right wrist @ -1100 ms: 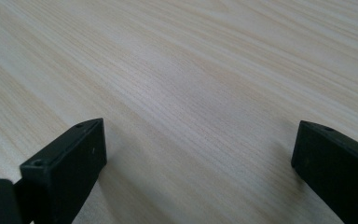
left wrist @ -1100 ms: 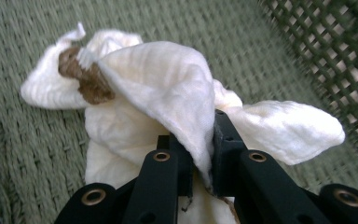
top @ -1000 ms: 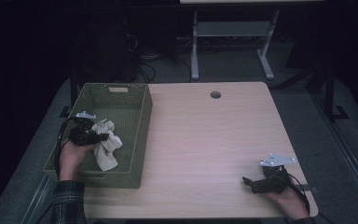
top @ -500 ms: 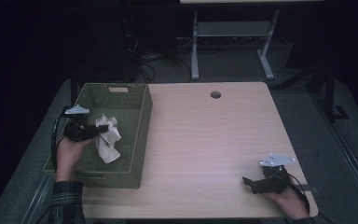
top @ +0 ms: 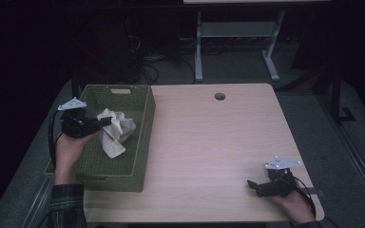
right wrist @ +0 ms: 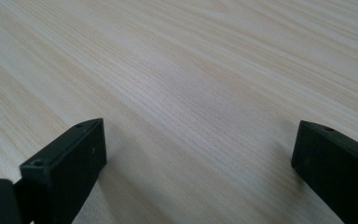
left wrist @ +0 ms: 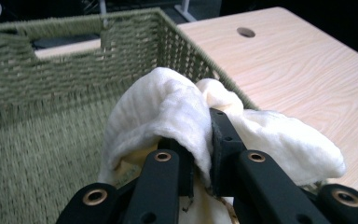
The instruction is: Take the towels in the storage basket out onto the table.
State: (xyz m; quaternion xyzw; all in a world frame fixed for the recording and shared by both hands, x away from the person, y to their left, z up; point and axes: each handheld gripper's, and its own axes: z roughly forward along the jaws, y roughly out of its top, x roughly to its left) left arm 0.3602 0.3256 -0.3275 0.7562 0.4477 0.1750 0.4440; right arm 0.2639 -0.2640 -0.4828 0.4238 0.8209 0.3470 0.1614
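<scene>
The left gripper [left wrist: 200, 154] has its jaws almost together, and a fold of the cream cloth [left wrist: 168, 112] is pinched between them. The cloth looks soft, wrinkled and bunched, with a fine woven texture. It hangs above the inside of the green woven basket [top: 138, 156], at the left part of the table [top: 218, 142]. In the high view the cloth's [top: 115, 130] long axis runs from the jaws downward, with the loose end toward the basket floor. The right gripper [right wrist: 196, 158] rests low over the bare table, jaws wide apart, holding nothing.
</scene>
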